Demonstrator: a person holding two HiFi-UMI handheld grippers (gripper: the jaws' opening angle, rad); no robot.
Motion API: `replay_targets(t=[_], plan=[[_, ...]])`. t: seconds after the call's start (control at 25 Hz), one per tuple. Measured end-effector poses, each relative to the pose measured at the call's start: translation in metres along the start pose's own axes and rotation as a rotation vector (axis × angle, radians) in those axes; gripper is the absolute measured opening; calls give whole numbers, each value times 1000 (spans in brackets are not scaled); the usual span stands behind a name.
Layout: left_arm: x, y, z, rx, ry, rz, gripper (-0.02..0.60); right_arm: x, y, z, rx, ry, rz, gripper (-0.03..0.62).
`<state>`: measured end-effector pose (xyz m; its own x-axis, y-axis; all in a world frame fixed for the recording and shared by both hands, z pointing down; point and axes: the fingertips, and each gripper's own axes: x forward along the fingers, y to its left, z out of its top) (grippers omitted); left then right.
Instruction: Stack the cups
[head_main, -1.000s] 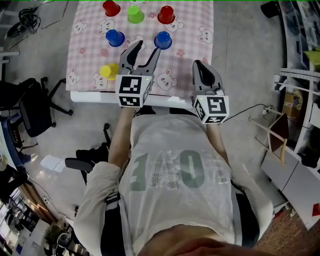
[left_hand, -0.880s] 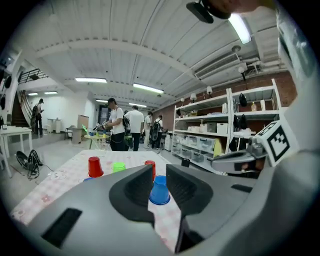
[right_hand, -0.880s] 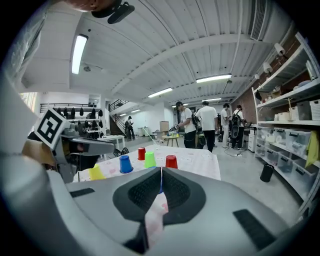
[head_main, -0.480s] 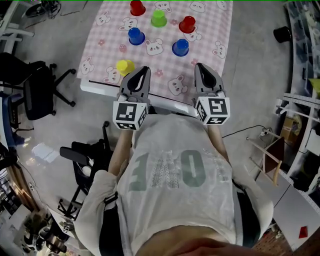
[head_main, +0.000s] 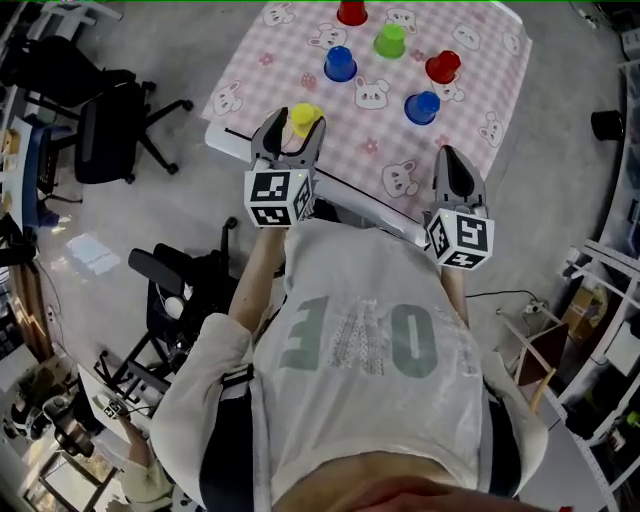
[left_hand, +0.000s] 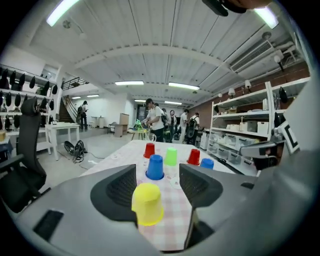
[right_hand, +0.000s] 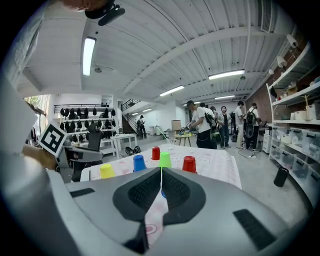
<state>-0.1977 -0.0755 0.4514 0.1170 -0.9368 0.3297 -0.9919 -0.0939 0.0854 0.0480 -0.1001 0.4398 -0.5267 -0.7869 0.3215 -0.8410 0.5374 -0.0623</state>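
Several upside-down cups stand on the pink checked tablecloth (head_main: 470, 100): a yellow cup (head_main: 304, 118) near the front edge, two blue cups (head_main: 340, 63) (head_main: 422, 106), two red cups (head_main: 351, 12) (head_main: 442, 67) and a green cup (head_main: 390, 40). My left gripper (head_main: 293, 132) sits at the yellow cup (left_hand: 147, 203), its jaws opening; the cup stands between the fingers, near the left one, and no pad presses on it. My right gripper (head_main: 447, 155) hovers at the table's front right, shut and empty. Past its closed jaws (right_hand: 160, 182) I see the cups in a row.
Office chairs (head_main: 110, 120) stand on the floor left of the table. A black bin (head_main: 605, 125) sits on the floor to the right. Shelving (left_hand: 250, 130) lines the right wall, and several people (right_hand: 202, 125) stand beyond the table's far end.
My left gripper was open, shut half a second ago, and stands open again, now up against the yellow cup. The right gripper stayed shut. The head view has swung left.
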Motion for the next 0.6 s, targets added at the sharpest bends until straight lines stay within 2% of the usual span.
replay_targets(t=[0.12,0.24,0.52,0.6], plan=[[3,18,-23,9,76,22,249,5,6,0,-8,5,13,29],[7,23,-36,10,123,4,249,7,9,2,-14,6,18,31],[24,29,-52,27,168,-15,247,11,13,-3,-20,15,16,30],[27,30,-53,30,174,-20,223,11,12,-4,-21,18,11,31]])
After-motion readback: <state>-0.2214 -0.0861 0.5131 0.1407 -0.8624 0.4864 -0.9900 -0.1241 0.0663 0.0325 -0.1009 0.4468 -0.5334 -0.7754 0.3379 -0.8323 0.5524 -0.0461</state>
